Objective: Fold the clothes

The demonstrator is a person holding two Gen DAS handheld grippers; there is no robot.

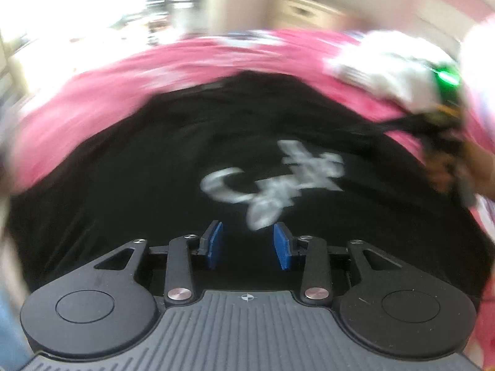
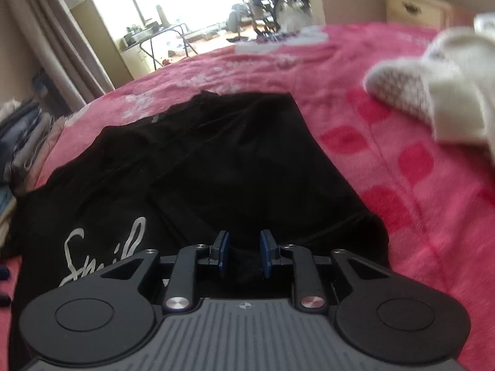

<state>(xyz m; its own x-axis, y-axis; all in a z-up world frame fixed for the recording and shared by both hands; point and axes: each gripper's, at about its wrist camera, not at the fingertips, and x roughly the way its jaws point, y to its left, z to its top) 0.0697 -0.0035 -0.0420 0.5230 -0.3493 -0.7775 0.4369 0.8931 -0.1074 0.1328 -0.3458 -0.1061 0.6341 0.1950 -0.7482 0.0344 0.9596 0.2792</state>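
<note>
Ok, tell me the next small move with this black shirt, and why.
Probably close the left claw on the near edge of the black shirt. It sits open just above the fabric, holding nothing, while the right claw seems to have cloth bunched between its pads; the fold likely needs both edges held.

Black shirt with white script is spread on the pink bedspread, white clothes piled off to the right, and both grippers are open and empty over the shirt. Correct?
Not quite. The right gripper has a fold of the black shirt between its pads, as the right wrist view shows. The left gripper is open and empty. The pink bedspread and white clothes are as you say.
</note>
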